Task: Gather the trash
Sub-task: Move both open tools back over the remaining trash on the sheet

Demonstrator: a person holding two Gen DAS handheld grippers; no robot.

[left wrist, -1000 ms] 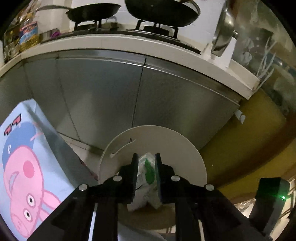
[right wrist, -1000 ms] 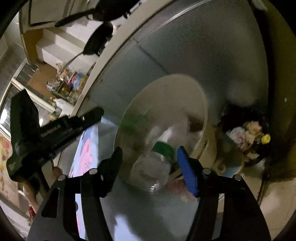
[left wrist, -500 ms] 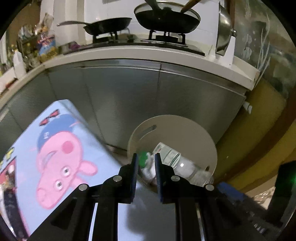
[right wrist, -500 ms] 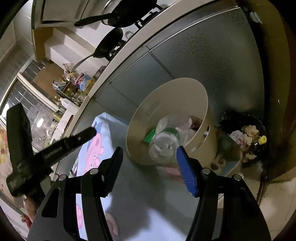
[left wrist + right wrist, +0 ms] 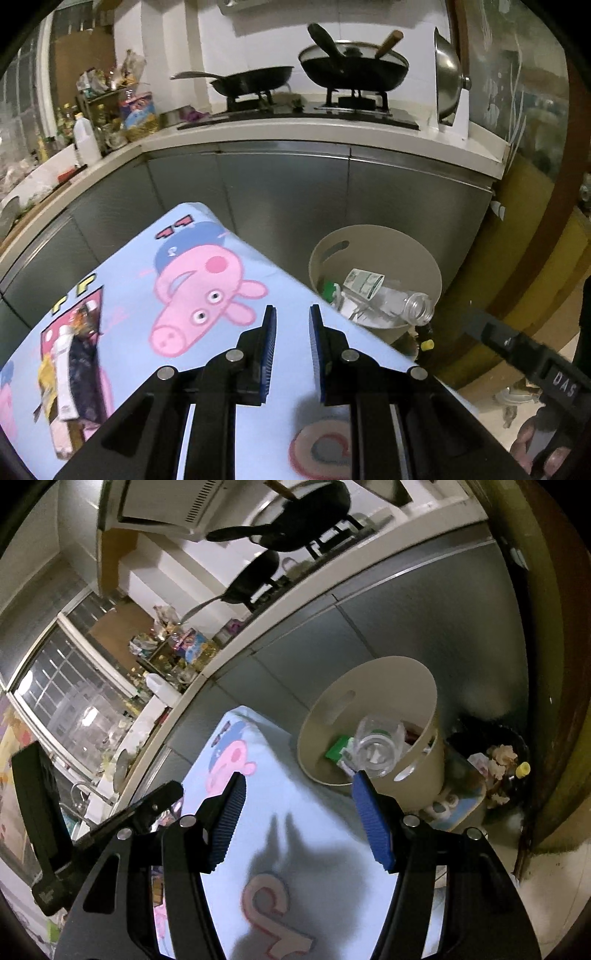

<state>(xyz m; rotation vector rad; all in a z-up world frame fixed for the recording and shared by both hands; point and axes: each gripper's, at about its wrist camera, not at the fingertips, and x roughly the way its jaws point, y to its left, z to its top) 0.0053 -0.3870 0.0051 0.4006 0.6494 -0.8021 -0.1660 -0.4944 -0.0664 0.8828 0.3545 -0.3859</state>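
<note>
- Left claw (image 5: 291, 341) narrowly open, empty, over the table (image 5: 229, 291).
- Right claw (image 5: 299, 819) wide open, empty.
- Clear bottle (image 5: 376, 749) lies inside beige bin (image 5: 369, 679) beside table.

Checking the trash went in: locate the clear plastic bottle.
In both wrist views the clear plastic bottle lies inside the beige bin, beside the table's corner, below the stove counter.

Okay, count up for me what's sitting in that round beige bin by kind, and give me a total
In the round beige plastic bin:
Clear plastic bottle, lying on its side, no cap: 1
Green and white carton: 1
Printed paper wrapper: 1
Total I can make out: 3. Anything deeper in the bin is hidden.
</note>
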